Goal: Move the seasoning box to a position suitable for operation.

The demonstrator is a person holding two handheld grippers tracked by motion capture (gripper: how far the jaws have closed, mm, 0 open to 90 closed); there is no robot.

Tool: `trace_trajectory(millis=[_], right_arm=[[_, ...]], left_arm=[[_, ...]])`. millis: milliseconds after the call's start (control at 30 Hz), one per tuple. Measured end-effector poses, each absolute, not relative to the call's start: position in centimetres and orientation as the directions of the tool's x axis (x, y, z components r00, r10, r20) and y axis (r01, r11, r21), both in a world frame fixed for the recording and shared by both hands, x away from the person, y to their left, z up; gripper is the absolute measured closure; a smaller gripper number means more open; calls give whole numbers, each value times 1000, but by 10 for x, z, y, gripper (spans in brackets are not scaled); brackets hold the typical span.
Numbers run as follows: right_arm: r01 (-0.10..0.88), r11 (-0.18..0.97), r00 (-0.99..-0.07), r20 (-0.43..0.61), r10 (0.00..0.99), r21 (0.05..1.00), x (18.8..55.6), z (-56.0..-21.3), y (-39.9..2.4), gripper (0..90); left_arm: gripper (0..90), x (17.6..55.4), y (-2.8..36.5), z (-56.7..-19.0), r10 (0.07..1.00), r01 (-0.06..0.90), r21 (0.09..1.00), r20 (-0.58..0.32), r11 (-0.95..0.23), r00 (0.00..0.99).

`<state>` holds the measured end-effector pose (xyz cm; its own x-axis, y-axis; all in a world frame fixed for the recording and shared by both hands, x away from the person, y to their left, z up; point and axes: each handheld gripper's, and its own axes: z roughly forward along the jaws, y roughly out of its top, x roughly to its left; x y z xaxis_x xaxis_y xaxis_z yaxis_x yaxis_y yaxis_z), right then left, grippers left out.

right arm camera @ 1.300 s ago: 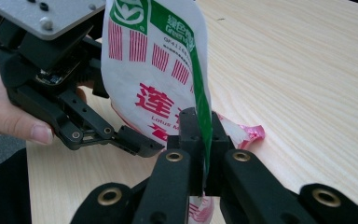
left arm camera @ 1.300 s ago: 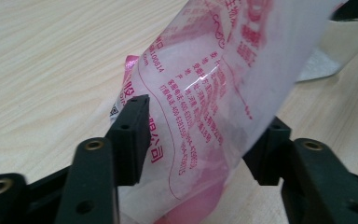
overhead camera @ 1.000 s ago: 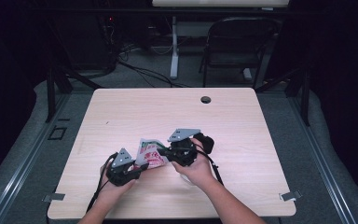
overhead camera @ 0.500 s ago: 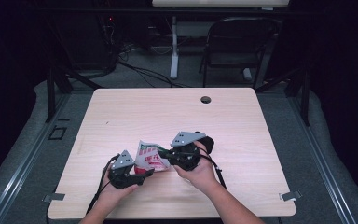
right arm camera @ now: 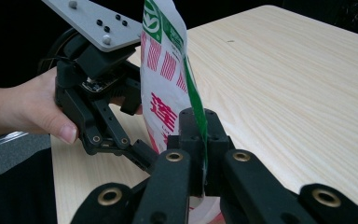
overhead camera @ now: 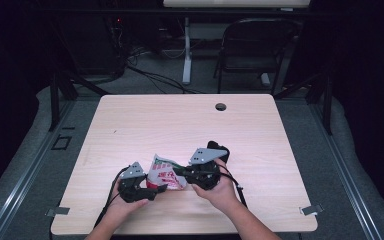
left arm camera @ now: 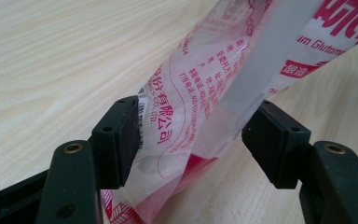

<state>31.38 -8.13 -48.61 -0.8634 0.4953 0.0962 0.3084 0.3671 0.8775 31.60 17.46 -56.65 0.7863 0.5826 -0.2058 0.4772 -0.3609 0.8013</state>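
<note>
Two grippers meet at one plastic bag [overhead camera: 166, 174].
Your right gripper [right arm camera: 200, 154] pinches its edge; your left gripper [left arm camera: 191, 140] has just been opening, bag between its jaws.

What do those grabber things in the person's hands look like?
Both the left gripper and the right gripper are black, each with a grey three-cornered plate on top, brass-coloured pins in the linkages, square black pads on the jaws and a black cable trailing back. The forearms are bare.

Plastic packet [left arm camera: 214, 84] running off the left gripper view's top edge, its small print blurring, person's forearms [overhead camera: 252, 225] getting cut off at the high view's near edge
</note>
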Motion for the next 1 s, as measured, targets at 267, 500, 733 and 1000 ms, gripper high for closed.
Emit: trace_trajectory(millis=[267, 500, 733, 1000], right_arm=[[316, 351, -861, 112, 496, 881, 308, -491, -88, 900], [311, 361, -862, 101, 496, 879, 301, -494, -93, 900], [316, 368, -859, 100, 501, 875, 293, -497, -99, 900], [330, 359, -851, 111, 513, 873, 291, -499, -105, 900]], left_arm=[[340, 317, 171, -571, 566, 476, 793, -208, -379, 798], [331, 316, 168, -574, 551, 460, 796, -196, -393, 811], [297, 315, 164, -575, 546, 439, 794, -164, -421, 822], [238, 317, 155, -581, 545, 429, 780, -136, -456, 827]])
